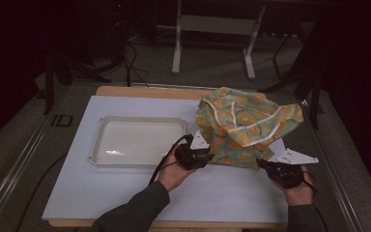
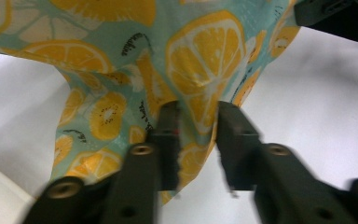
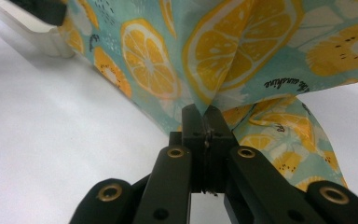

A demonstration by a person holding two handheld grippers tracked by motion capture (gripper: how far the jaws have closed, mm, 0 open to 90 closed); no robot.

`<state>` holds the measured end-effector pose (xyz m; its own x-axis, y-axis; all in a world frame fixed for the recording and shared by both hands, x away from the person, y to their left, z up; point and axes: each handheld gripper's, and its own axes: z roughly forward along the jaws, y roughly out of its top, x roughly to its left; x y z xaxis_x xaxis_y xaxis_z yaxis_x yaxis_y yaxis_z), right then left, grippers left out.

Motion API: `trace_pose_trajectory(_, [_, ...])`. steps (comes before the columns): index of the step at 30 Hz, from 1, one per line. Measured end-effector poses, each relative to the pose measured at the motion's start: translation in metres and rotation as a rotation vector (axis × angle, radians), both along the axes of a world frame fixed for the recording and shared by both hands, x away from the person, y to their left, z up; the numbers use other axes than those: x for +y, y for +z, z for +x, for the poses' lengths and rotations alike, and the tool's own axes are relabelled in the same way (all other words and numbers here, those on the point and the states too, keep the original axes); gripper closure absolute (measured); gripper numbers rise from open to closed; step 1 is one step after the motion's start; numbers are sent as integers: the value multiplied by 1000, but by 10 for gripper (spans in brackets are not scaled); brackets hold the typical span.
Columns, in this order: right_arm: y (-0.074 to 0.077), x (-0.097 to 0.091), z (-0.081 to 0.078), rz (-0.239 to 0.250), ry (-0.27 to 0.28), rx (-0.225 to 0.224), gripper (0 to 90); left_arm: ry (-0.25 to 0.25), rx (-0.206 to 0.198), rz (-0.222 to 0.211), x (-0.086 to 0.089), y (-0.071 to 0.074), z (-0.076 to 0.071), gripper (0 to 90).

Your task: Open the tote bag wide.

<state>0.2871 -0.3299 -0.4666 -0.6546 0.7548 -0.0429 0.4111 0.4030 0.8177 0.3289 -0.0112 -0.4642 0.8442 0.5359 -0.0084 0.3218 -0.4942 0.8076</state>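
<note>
The cloth with the orange and lemon slices printed on a light blue-green ground lies crumpled on the right half of the white counter, just beside the empty white tray, and its near edge is lifted a little between the two grippers. The right gripper has its jaws pressed together on a fold of the cloth's hem, so the fabric rises from the pinch like a small tent. The left gripper stands at a narrow gap with a hanging fold of cloth between its fingers; the fabric touches the left finger, but the pads do not yet press on it from both sides, so I judge this side is not held. The cloth looks thin, light and very soft: it will drape and slide, not keep a shape, and it cannot break. A good place to take hold is the hem or a corner, where the white trim makes the edge thicker and less slippery. In the right gripper view a small black script is printed on the fabric, which seems to read "a little sunshine"; I cannot find any brand label.
</note>
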Motion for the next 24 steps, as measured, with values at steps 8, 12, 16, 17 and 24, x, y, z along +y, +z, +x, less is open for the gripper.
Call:
trace_pose_trajectory(8, [1, 1, -3, -3, 7, -6, 900, -5, -20, 11, -1, 3, -6, 892])
trace_pose_trajectory(12, [2, 1, -5, -9, 12, -10, 900, -3, -25, 2, -1, 2, -9, 893])
trace_pose_trajectory(16, [1, 1, -5, -14, 20, -3, 900, -5, -22, 4, 0, -1, -9, 893])
trace_pose_trajectory(17, [1, 1, -5, -14, 22, -2, 900, -5, -18, 5, -1, -3, -9, 893])
trace_pose_trajectory(24, [-5, 1, -3, -21, 22, 14, 900, -5, -7, 30, -4, -13, -6, 893])
